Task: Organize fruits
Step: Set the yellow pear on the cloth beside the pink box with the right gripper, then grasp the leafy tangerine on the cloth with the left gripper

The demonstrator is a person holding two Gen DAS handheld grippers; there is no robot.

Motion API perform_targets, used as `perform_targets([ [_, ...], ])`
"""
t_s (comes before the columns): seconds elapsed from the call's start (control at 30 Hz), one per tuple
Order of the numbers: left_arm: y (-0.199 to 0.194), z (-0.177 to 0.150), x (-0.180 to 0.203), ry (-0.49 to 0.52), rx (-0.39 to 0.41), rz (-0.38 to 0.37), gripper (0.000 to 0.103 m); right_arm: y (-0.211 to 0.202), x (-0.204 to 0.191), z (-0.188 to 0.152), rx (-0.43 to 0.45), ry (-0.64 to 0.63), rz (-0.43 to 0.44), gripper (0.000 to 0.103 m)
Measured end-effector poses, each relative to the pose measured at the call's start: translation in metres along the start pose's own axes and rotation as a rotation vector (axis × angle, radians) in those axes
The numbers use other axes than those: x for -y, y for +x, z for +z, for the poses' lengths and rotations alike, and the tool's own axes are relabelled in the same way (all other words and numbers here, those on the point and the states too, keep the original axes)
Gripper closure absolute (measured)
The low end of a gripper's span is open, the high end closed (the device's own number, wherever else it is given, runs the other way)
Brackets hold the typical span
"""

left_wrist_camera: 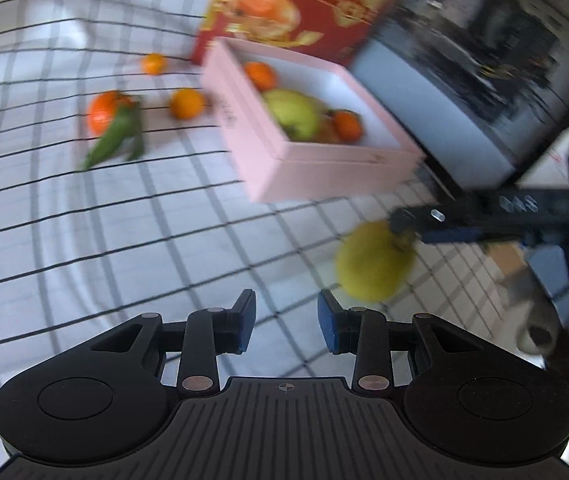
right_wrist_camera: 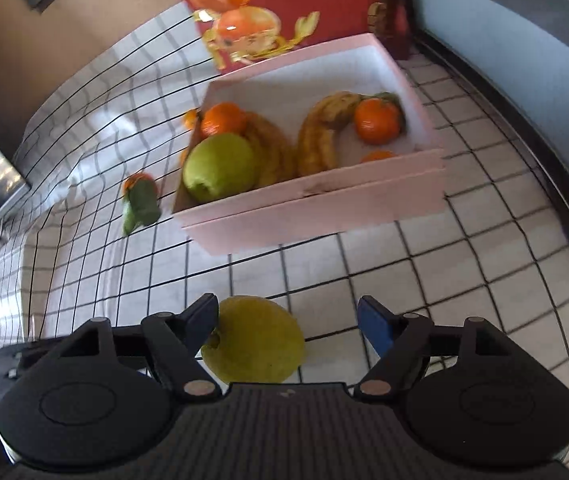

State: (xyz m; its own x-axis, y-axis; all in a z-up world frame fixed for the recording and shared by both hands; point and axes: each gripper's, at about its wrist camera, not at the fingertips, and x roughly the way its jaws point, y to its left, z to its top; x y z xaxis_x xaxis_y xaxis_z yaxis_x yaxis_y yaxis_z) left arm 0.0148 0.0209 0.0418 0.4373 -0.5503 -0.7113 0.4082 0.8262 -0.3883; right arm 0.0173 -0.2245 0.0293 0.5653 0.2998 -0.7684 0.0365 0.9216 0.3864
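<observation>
A pink box (right_wrist_camera: 316,204) on the checked cloth holds a green apple (right_wrist_camera: 220,166), bananas (right_wrist_camera: 320,132) and oranges (right_wrist_camera: 376,120); it also shows in the left wrist view (left_wrist_camera: 324,172). A yellow-green fruit (right_wrist_camera: 256,340) lies on the cloth between the fingers of my right gripper (right_wrist_camera: 288,320), which is open around it; the left finger touches it. The fruit shows in the left wrist view (left_wrist_camera: 372,264) under the right gripper's fingers (left_wrist_camera: 416,216). My left gripper (left_wrist_camera: 286,322) is open and empty above the cloth. Loose oranges (left_wrist_camera: 186,102), one with leaves (left_wrist_camera: 106,114), lie left of the box.
A red gift box printed with oranges (left_wrist_camera: 308,4) stands behind the pink box. A dark screen (left_wrist_camera: 484,72) leans at the right. The checked cloth (left_wrist_camera: 84,220) covers the table. A small orange (left_wrist_camera: 153,63) lies farther back.
</observation>
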Motion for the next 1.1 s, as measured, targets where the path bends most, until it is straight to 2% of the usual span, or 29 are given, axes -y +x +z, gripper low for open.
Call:
perform_targets([
  [0.1, 0.004, -0.001, 0.010, 0.036, -0.012, -0.019, 0.065, -0.002, 0.008, 0.000, 0.009, 0.032, -0.016, 0.027],
  [0.3, 0.009, 0.004, 0.005, 0.014, -0.018, 0.021, 0.065, -0.005, 0.007, -0.003, 0.026, 0.033, -0.031, 0.027],
  [0.37, 0.001, 0.011, -0.008, -0.037, 0.028, 0.063, 0.065, -0.010, 0.006, -0.004, 0.050, 0.037, -0.050, 0.027],
  [0.47, -0.017, 0.035, -0.041, -0.150, 0.170, 0.192, 0.065, -0.023, -0.001, -0.008, 0.118, -0.002, -0.116, 0.027],
  [0.53, -0.025, 0.055, -0.062, -0.207, 0.249, 0.241, 0.065, -0.032, -0.009, -0.012, 0.175, -0.064, -0.177, 0.027],
  [0.6, -0.024, 0.078, -0.076, -0.224, 0.272, 0.264, 0.065, -0.039, -0.018, -0.016, 0.219, -0.118, -0.231, 0.027],
  [0.67, -0.018, 0.098, -0.083, -0.200, 0.279, 0.288, 0.065, -0.045, -0.023, -0.021, 0.244, -0.159, -0.261, 0.027],
  [0.73, -0.005, 0.115, -0.081, -0.126, 0.259, 0.300, 0.065, -0.051, -0.027, -0.027, 0.260, -0.183, -0.267, 0.027],
  [0.9, 0.033, 0.127, -0.067, 0.090, 0.179, 0.378, 0.063, -0.059, -0.036, -0.047, 0.239, -0.262, -0.248, 0.027],
  [0.97, 0.044, 0.123, -0.069, 0.124, 0.144, 0.419, 0.062, -0.058, -0.042, -0.057, 0.229, -0.319, -0.258, 0.027],
  [1.03, 0.046, 0.121, -0.070, 0.140, 0.160, 0.436, 0.059, -0.054, -0.048, -0.065, 0.218, -0.364, -0.259, 0.027],
  [1.1, 0.049, 0.122, -0.076, 0.116, 0.142, 0.431, 0.052, -0.050, -0.053, -0.070, 0.217, -0.374, -0.251, 0.027],
])
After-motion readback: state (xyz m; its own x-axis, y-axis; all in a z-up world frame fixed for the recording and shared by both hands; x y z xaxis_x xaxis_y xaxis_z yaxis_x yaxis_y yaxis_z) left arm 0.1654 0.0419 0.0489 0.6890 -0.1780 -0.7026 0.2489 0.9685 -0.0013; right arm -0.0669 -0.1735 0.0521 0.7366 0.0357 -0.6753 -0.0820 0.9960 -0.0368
